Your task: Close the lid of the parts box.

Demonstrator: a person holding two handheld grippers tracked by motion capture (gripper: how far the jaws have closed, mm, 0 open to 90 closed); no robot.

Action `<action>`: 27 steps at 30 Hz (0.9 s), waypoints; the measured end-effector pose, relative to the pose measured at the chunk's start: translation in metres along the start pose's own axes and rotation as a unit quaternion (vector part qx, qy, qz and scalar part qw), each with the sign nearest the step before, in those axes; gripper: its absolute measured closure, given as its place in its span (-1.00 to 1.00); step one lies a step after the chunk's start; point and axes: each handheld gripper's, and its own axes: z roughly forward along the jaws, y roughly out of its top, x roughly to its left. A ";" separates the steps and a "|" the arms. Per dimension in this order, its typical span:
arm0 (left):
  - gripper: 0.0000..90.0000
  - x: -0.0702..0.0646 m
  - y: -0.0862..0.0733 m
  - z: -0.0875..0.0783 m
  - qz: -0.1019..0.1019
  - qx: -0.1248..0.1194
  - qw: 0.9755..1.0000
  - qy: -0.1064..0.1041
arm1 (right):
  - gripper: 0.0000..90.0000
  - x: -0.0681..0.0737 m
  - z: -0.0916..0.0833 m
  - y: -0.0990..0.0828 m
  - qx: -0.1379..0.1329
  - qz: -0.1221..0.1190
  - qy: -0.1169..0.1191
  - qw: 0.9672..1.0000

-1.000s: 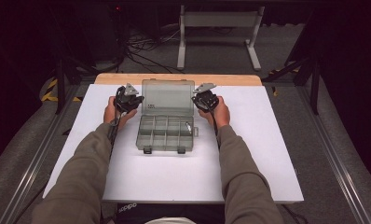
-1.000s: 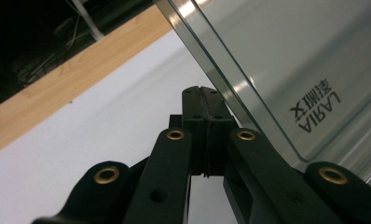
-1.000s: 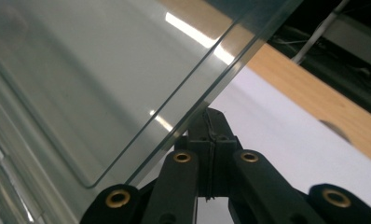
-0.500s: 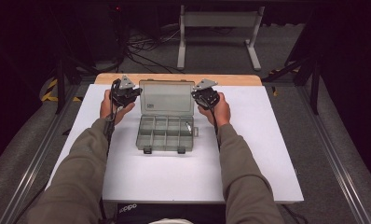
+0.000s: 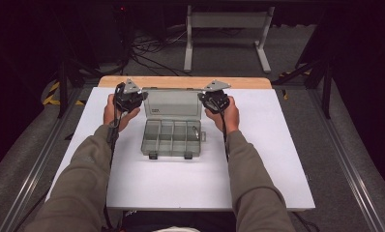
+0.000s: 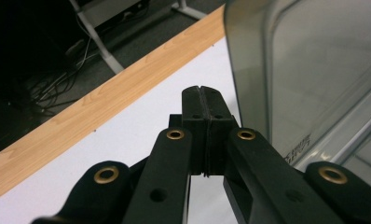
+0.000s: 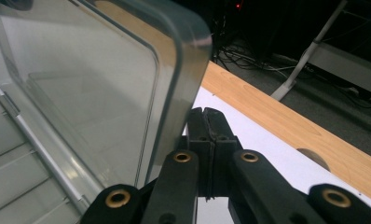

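Olive-drab long sleeves [image 5: 84, 179]; black tools [image 6: 203, 112] with brass-ringed screw holes, trailing black cables.

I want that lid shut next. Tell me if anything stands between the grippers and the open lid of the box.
Nothing visible does. The left gripper and right gripper, both shut, sit at the two upper corners of the raised lid of the compartment box. Whether they touch it is unclear.
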 end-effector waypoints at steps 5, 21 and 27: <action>0.99 -0.002 -0.001 -0.002 -0.007 -0.004 1.000 0.003 | 1.00 0.003 -0.004 -0.001 0.003 0.002 -0.006 1.000; 1.00 -0.009 -0.003 -0.009 -0.012 -0.001 1.000 0.008 | 1.00 0.009 -0.008 -0.001 0.009 0.014 -0.022 1.000; 1.00 -0.008 -0.004 -0.009 -0.013 -0.005 1.000 0.002 | 1.00 0.011 -0.009 -0.001 0.006 0.013 -0.023 1.000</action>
